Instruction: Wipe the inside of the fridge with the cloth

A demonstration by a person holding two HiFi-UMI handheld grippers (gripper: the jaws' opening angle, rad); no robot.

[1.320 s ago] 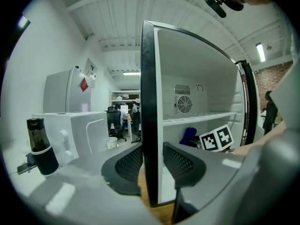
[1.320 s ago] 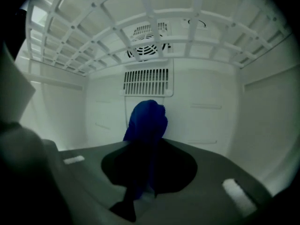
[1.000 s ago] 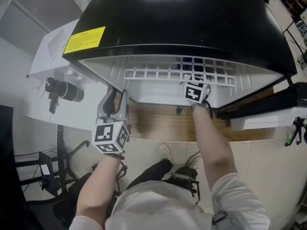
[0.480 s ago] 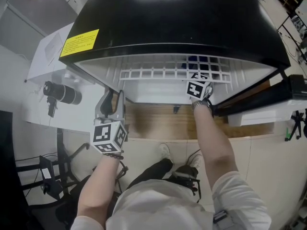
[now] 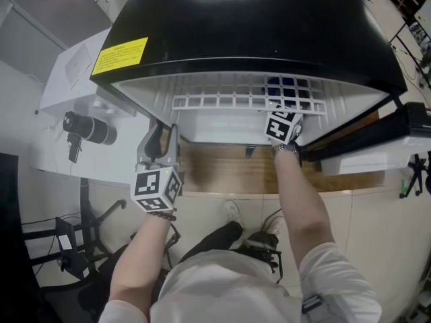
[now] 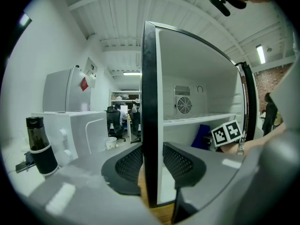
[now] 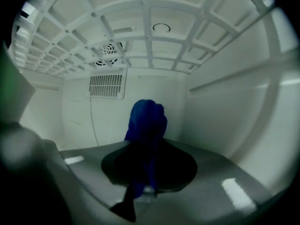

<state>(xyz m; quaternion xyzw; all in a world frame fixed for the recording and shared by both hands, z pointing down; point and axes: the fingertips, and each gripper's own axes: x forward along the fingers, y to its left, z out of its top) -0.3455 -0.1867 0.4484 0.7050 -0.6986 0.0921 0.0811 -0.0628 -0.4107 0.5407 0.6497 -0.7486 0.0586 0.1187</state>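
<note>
Right gripper (image 7: 149, 165) first: its dark jaws sit narrow, pinched onto the blue cloth (image 7: 147, 118). The cloth is soft and bunched into a crumpled roll. Its long axis runs straight out from the jaws, and its free end points at the smooth white back wall (image 7: 154, 86) of the fridge (image 5: 256, 25). Whether the tip touches that wall I cannot tell. So the cloth is deep inside the fridge, under the white grid shelf (image 7: 150, 36), right of a slatted vent (image 7: 107, 86).

Over to the left gripper (image 6: 152, 165). Its mesh-textured black jaws stand partway apart and close on the front edge of the fridge's side wall (image 6: 150, 102), a straight upright strip, glossy black outside and white inside. From the left gripper view, a round fan grille (image 6: 183, 105) shows on the back wall.

From the head view, the fridge's top is shiny black with a yellow label (image 5: 120, 54). A dark cylindrical bottle (image 6: 40, 146) stands on the white surface (image 5: 67, 147) beside it.
</note>
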